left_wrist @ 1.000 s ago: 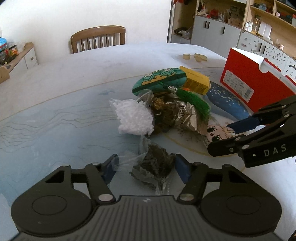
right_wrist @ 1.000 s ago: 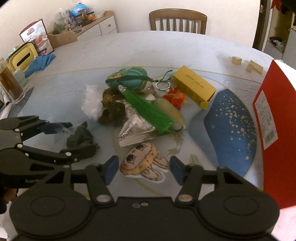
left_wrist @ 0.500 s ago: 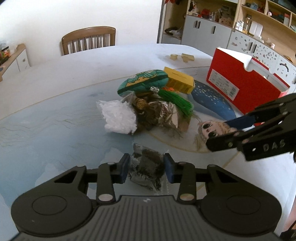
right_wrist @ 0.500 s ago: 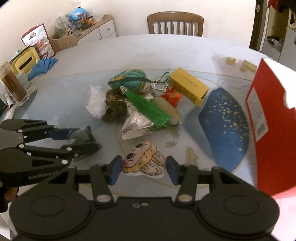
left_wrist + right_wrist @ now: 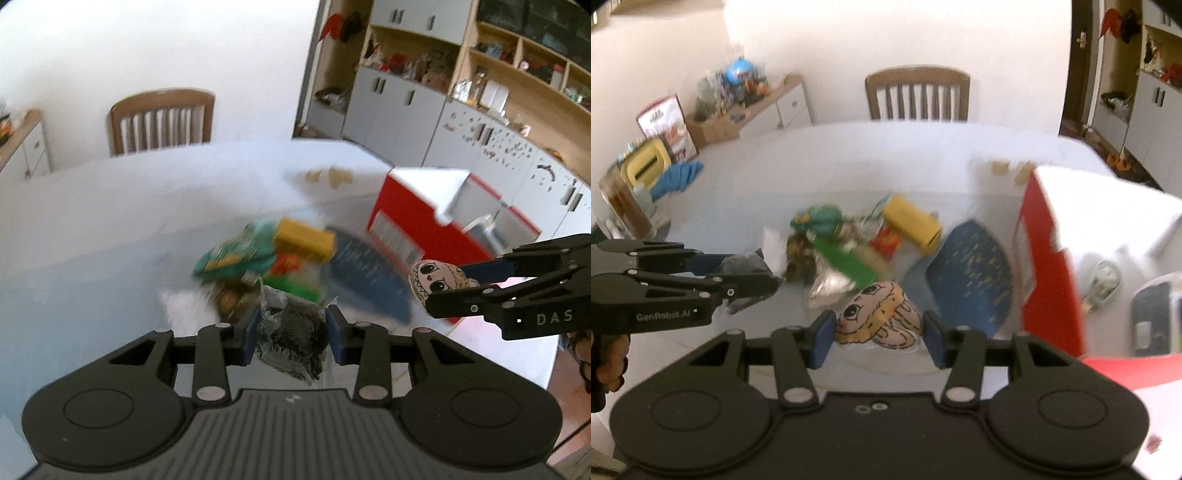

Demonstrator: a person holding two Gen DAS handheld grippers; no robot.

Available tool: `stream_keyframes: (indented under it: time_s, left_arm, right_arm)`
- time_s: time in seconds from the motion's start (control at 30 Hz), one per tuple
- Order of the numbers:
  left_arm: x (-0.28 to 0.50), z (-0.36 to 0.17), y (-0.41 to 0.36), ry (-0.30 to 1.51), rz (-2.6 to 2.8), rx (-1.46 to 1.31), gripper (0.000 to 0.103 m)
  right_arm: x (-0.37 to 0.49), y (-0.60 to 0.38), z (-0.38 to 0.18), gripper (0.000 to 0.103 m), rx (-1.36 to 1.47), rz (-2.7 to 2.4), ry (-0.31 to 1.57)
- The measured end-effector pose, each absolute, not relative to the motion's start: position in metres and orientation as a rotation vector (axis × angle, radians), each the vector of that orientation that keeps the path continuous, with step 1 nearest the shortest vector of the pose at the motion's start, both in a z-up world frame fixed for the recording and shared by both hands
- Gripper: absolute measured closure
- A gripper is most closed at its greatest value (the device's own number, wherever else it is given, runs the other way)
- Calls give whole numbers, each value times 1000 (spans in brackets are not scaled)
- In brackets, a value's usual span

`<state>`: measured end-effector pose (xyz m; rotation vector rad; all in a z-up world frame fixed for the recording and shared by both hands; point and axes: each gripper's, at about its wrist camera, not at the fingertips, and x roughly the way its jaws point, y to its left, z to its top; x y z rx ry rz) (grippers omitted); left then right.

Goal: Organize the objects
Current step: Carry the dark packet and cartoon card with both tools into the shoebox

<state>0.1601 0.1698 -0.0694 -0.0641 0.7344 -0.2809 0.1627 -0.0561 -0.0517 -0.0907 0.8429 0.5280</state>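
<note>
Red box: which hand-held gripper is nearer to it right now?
Right. The right hand-held gripper, holding the cartoon plush, is beside the red box; the left hand-held gripper, holding a dark bag, is beyond the pile.

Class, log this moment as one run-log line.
left gripper: shut on dark bag | right gripper: shut on cartoon plush | red box: open

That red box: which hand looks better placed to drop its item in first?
Probably the right. Its gripper, shut on the cartoon doll, sits beside the red box. The left gripper grips a dark bag farther off.
</note>
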Motion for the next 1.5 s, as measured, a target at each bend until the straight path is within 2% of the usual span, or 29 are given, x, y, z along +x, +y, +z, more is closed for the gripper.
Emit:
stream_keyframes:
  time_s: [0.27,0.8,1.13,1.5]
  left_arm:
    - [178,-33,121,671,-345,-22,66]
    - [244,-14,15,649,-363,25,66]
    - [279,-22,-51,669,-394,74,65]
    - [309,-62,-108,799,-417,73,65]
  right_arm:
    - [174,-100,-23,54,-75,486,776]
    - [219,-208,-12,54,-90,405,727]
    - [251,-269,-20,54,-81,368,726]
    - [298,-298,-44,54,-76,364,785]
